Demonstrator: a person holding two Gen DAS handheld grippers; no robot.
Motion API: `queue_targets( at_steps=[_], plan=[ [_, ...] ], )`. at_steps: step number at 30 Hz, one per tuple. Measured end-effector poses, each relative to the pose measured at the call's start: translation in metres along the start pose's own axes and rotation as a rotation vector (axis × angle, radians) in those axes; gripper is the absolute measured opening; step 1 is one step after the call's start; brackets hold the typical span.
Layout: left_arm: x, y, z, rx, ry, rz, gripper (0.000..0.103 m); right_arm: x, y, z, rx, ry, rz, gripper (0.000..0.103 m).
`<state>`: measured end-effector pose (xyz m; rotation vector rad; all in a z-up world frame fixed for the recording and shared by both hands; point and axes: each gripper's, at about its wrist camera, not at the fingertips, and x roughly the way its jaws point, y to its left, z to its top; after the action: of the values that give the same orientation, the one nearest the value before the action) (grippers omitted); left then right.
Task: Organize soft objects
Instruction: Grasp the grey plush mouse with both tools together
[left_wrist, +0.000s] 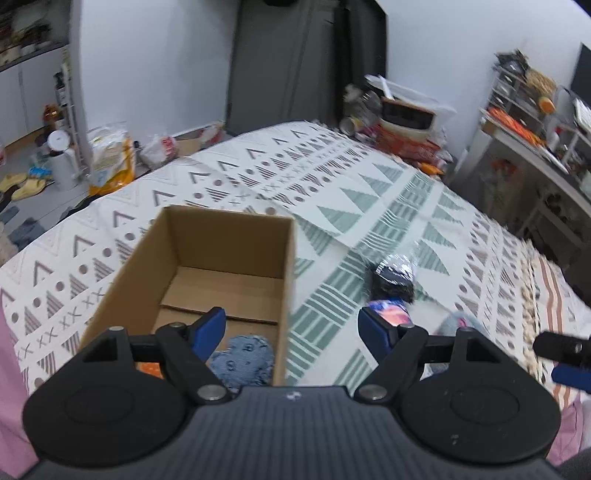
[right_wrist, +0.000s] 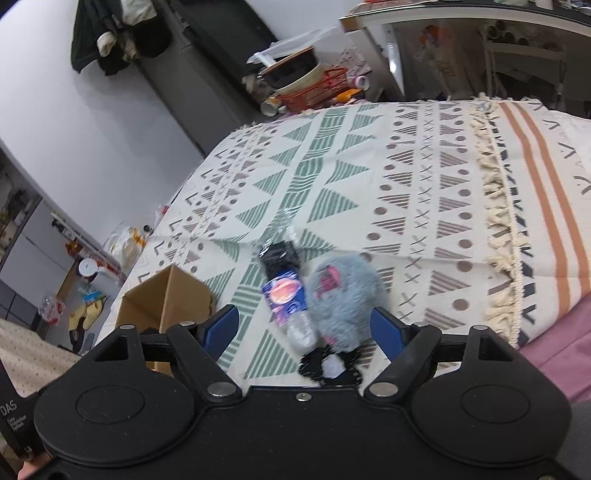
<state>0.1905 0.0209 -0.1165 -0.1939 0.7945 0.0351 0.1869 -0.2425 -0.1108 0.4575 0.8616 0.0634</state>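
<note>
Black crocheted fabric (right_wrist: 330, 364) lay nearest the right tool (right_wrist: 304, 325), whose jaws gaped empty over a grey plush toy (right_wrist: 345, 297) and plastic bottle (right_wrist: 286, 295) on the bed (right_wrist: 424, 177). Left tool (left_wrist: 291, 328), wide open and empty, hung above the cardboard box (left_wrist: 147, 258) holding blue knitted cloth (left_wrist: 243, 360).

White letters "DAS" on a black object (right_wrist: 13, 424) at the right wrist view's lower left edge

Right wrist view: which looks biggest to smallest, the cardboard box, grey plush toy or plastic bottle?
1. Cardboard box, though partly hidden by the gripper.
2. Grey plush toy and plastic bottle look alike in extent; unsure.
</note>
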Motion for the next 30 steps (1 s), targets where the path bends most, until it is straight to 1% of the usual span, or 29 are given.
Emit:
queue_targets(
  at_steps=[4, 10, 16, 19, 22, 24, 27, 30],
  plan=[
    [0.000, -0.019, 0.004, 0.049, 0.021, -0.038, 0.077, -0.003, -0.015, 0.008, 0.029, -0.012, -0.007, 0.078],
    [0.007, -0.043, 0.014, 0.084, 0.057, -0.095, 0.077, -0.001, -0.034, 0.018, 0.061, -0.035, -0.005, 0.078],
    [0.024, -0.069, 0.023, 0.123, 0.075, -0.150, 0.077, 0.010, -0.049, 0.020, 0.081, -0.020, 0.015, 0.075],
    [0.033, -0.080, 0.024, 0.132, 0.091, -0.179, 0.077, 0.018, -0.059, 0.019, 0.124, -0.010, 0.048, 0.069],
    [0.045, -0.093, 0.024, 0.156, 0.118, -0.208, 0.076, 0.030, -0.069, 0.020, 0.167, 0.004, 0.054, 0.053],
    [0.053, -0.100, 0.024, 0.168, 0.134, -0.225, 0.074, 0.037, -0.074, 0.021, 0.195, 0.020, 0.076, 0.049],
    [0.065, -0.108, 0.024, 0.167, 0.162, -0.258, 0.072, 0.049, -0.084, 0.021, 0.241, 0.043, 0.075, 0.047],
    [0.078, -0.115, 0.021, 0.179, 0.178, -0.262, 0.064, 0.060, -0.089, 0.021, 0.268, 0.064, 0.079, 0.044]
  ],
)
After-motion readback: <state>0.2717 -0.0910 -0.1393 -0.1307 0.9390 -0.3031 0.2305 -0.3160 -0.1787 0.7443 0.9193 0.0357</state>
